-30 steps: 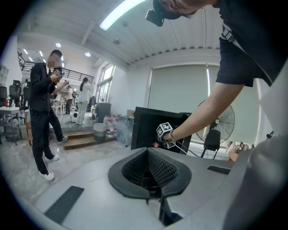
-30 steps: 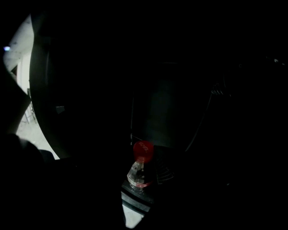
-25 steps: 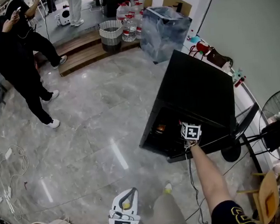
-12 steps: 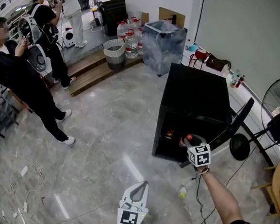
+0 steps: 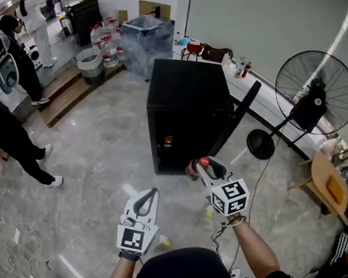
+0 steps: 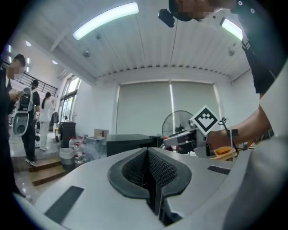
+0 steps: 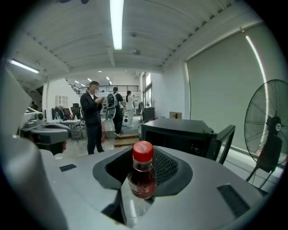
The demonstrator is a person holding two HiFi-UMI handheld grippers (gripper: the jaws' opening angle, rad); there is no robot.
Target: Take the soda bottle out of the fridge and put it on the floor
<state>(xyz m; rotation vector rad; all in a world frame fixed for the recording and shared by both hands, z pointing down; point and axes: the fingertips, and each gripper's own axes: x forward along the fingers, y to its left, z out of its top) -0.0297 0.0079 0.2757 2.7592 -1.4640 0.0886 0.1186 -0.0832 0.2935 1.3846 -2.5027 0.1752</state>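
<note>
The soda bottle (image 7: pixel 143 173), dark with a red cap, stands upright between the jaws of my right gripper (image 7: pixel 143 182), which is shut on it. In the head view that gripper (image 5: pixel 198 167) holds the bottle (image 5: pixel 202 162) in the air just in front of the black fridge (image 5: pixel 188 98), whose door (image 5: pixel 237 116) hangs open to the right. My left gripper (image 5: pixel 145 201) is lower left of it, away from the fridge, shut and empty. The left gripper view shows its pads (image 6: pixel 150 173) pressed together with nothing between them.
A standing fan (image 5: pixel 316 92) is right of the fridge and a wooden chair (image 5: pixel 328 183) is further right. People (image 5: pixel 7 141) stand at the left. Water jugs (image 5: pixel 106 45), a bin (image 5: pixel 88 62) and a wrapped box (image 5: pixel 146 38) sit behind the fridge. Grey marble floor (image 5: pixel 98 166) lies around.
My right gripper has drawn back out of the fridge opening with the bottle. The left gripper has come up and forward. The head view has swung to face the fridge.
</note>
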